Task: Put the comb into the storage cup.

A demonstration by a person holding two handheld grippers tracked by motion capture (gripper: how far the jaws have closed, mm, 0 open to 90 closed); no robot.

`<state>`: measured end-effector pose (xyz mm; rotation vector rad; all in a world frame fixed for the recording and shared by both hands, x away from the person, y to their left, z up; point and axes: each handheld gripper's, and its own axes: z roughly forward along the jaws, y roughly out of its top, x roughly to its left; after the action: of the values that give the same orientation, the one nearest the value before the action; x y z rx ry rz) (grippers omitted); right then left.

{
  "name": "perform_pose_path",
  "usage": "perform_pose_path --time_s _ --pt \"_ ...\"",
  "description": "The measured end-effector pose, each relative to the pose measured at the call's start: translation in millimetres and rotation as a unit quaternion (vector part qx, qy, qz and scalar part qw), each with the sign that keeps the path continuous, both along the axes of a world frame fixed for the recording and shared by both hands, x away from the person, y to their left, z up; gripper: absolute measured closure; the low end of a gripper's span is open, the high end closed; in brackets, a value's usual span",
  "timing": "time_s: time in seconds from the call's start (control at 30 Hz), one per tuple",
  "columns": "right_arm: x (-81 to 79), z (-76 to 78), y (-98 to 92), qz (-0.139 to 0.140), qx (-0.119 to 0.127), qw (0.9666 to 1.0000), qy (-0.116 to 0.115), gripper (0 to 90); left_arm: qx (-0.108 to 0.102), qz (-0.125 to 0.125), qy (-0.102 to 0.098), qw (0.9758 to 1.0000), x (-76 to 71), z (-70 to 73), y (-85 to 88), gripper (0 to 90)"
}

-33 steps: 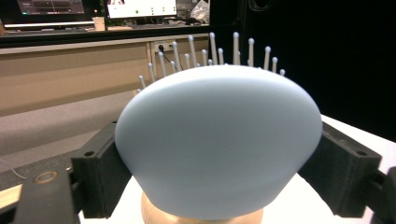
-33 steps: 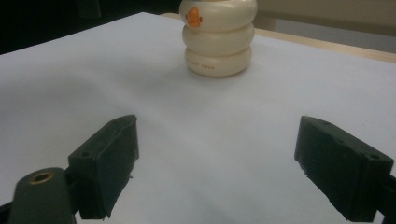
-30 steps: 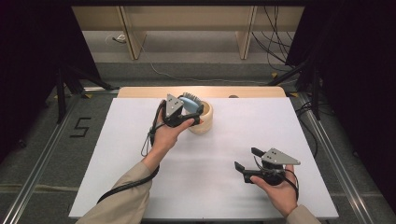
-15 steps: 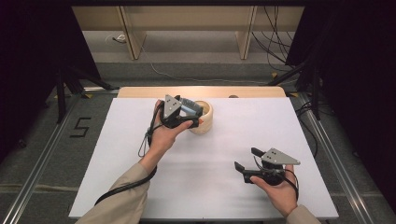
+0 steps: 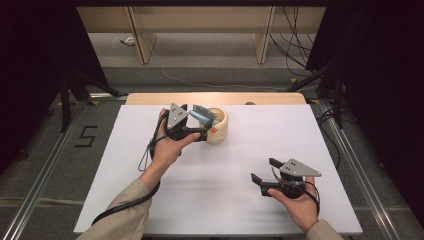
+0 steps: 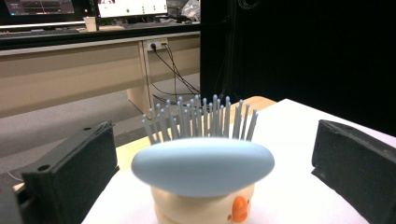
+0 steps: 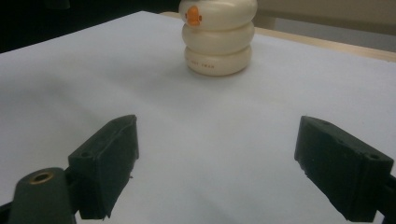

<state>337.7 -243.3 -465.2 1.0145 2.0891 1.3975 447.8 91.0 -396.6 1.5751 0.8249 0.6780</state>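
The blue brush (image 6: 202, 165) rests on the cream holder (image 5: 218, 125) at the desk's (image 5: 240, 165) far side, between the left hand-held gripper's (image 5: 197, 127) just-opened jaws, untouched. The right hand-held gripper (image 5: 264, 171) is open; its view shows unreadable lettering.

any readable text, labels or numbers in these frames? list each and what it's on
"5": dark numeral on the grey floor left of the white table, high view.
Small dark lettering on the lowest ring of the cream ringed holder, right gripper view: too blurred to read.
Text on the lit monitor screens behind the desk, left gripper view: too small to read.
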Motion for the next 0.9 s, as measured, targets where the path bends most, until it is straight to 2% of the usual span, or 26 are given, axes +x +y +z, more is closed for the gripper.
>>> perform_pose_path --time_s 0.13,0.4,0.5,0.9 --pt "0.1 0.0 -0.1 -0.001 0.0 1.0 0.0 14.7 0.005 -0.002 0.004 1.0 -5.2 -0.6 8.3 0.0" --pt "0.0 0.2 0.2 -0.002 -0.001 1.0 0.0 14.6 0.002 -0.004 0.011 0.9999 -14.8 -5.5 23.0 0.0" --pt "0.1 0.0 0.3 -0.001 -0.001 1.0 -0.001 14.7 -0.003 -0.005 0.015 0.9999 -17.9 -7.9 26.3 0.0" --pt "-0.1 0.2 0.4 -0.002 -0.003 1.0 0.0 14.6 0.004 -0.012 0.02 0.9997 -31.4 -14.1 37.5 0.0"
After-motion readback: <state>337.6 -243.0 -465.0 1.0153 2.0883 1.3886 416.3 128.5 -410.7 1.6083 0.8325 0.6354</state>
